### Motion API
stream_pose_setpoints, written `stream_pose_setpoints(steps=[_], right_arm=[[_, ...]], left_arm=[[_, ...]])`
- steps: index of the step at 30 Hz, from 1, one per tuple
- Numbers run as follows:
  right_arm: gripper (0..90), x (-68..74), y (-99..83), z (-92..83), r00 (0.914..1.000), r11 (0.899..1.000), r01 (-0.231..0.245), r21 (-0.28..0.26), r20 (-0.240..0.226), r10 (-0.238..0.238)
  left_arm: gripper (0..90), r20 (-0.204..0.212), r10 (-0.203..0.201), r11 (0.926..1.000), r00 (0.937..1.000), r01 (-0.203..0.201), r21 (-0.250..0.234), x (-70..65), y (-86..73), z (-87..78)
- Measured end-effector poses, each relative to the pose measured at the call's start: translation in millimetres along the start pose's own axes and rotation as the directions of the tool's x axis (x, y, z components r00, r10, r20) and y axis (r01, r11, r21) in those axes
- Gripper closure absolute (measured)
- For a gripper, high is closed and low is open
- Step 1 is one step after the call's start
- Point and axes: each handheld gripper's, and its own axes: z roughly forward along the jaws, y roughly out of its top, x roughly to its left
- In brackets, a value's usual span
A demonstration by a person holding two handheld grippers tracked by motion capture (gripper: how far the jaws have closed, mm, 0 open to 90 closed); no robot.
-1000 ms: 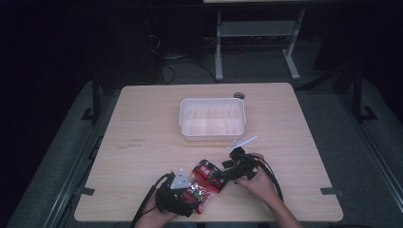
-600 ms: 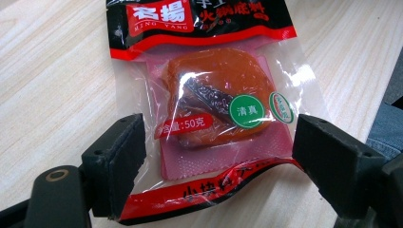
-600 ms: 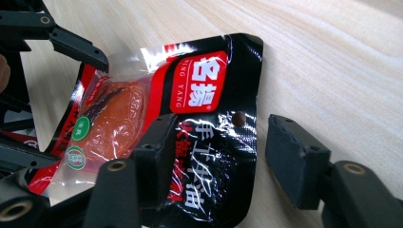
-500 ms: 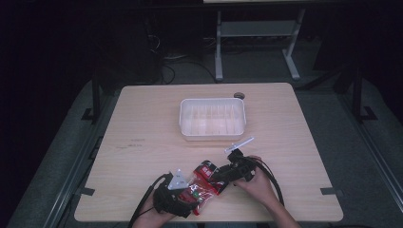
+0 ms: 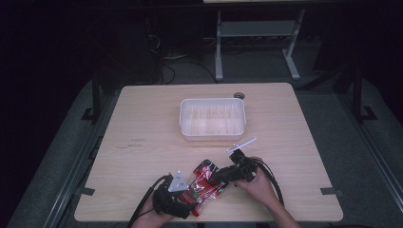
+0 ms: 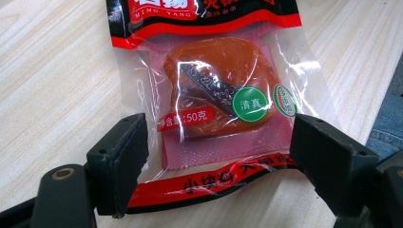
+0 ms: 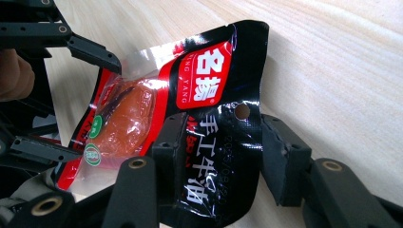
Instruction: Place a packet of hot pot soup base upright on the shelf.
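Right gripper (image 7: 214, 156) closing on snack packet (image 7: 190, 118); half-open

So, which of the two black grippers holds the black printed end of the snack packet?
The right gripper: its jaws pinch the snack packet's black end; the left gripper flanks the clear end.

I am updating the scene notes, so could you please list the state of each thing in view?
Snack packet: sealed, lying on the table, bent at its black end.
Left claw: open, jaws either side of the packet's clear end.
Right claw: has just been closing, jaws pinching the packet's black end.
White tray: empty, upright.
Table: bears everything.
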Motion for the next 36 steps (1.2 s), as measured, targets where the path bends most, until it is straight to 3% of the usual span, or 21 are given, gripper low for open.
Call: stream_pose_setpoints(steps=[21, 29, 36], right_arm=[[57.5, -4.4, -2.2, 0.0, 0.9927, 0.997, -0.070, 0.018, -0.098, 0.071], [58.4, -4.9, -1.9, 2.1, 0.9903, 0.996, -0.082, 0.026, -0.111, 0.084], [63.8, -3.6, -1.8, 3.4, 0.9913, 0.996, -0.088, 0.033, -0.095, 0.091]], left_arm=[[23.7, 0.001, 0.018, 0.9997, 0.9998, -0.018, 0.016, 0.5, -2.0, 0.9], [23.9, 0.003, 0.018, 0.9997, 0.9998, -0.018, 0.017, 1.0, -2.1, 1.1], [24.1, 0.006, 0.022, 0.9996, 0.9997, -0.022, 0.018, 1.5, -2.5, 0.8]])
